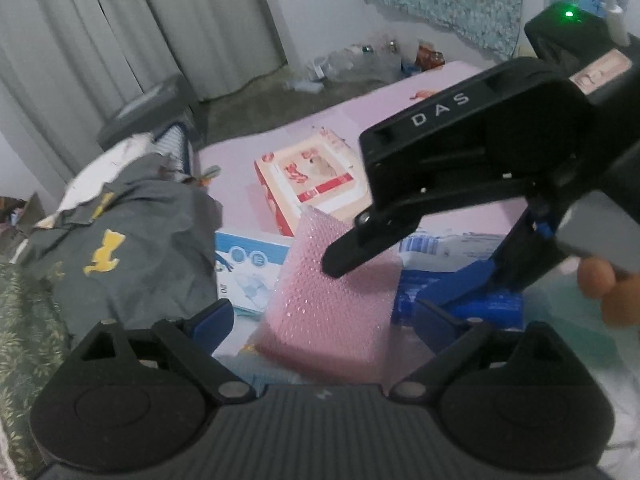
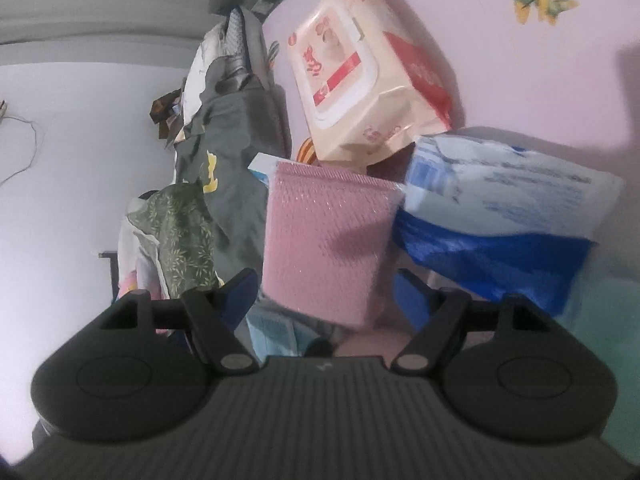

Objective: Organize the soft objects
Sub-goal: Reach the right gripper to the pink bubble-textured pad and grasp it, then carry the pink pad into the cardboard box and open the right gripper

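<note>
While both hand-held grippers gape around the pink sponge (image 2: 328,240) unclamped, center right hand-held gripper (image 2: 324,292) squarely before squeezing gently.

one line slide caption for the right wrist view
Right claw open around a pink bubble-textured pouch, between a grey printed garment and a blue-and-white soft pack on pink bedding.
</note>
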